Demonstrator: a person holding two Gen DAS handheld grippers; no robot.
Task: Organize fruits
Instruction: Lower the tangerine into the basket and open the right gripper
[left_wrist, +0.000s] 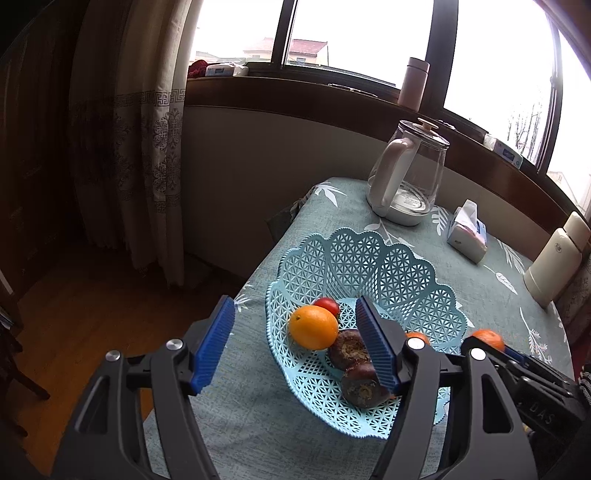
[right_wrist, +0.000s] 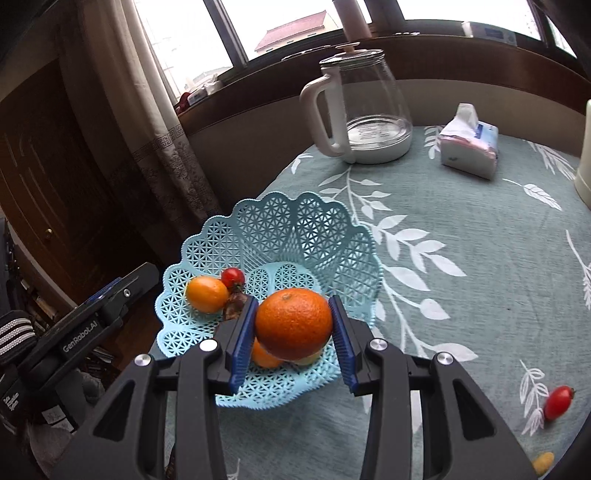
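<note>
A pale blue latticed plastic basket (right_wrist: 303, 229) is set near the left edge of the leaf-printed teal tablecloth (right_wrist: 461, 266). In it a small orange (right_wrist: 206, 294), a red cherry tomato (right_wrist: 232, 277) behind it, and two dark brown round fruits (left_wrist: 349, 349) are held. Behind the basket a clear glass kettle (right_wrist: 365, 107) is placed, with a soft tissue pack (right_wrist: 469, 149) to its right. Another red cherry tomato (right_wrist: 558, 402) is left on the cloth, well right of the basket.
</note>
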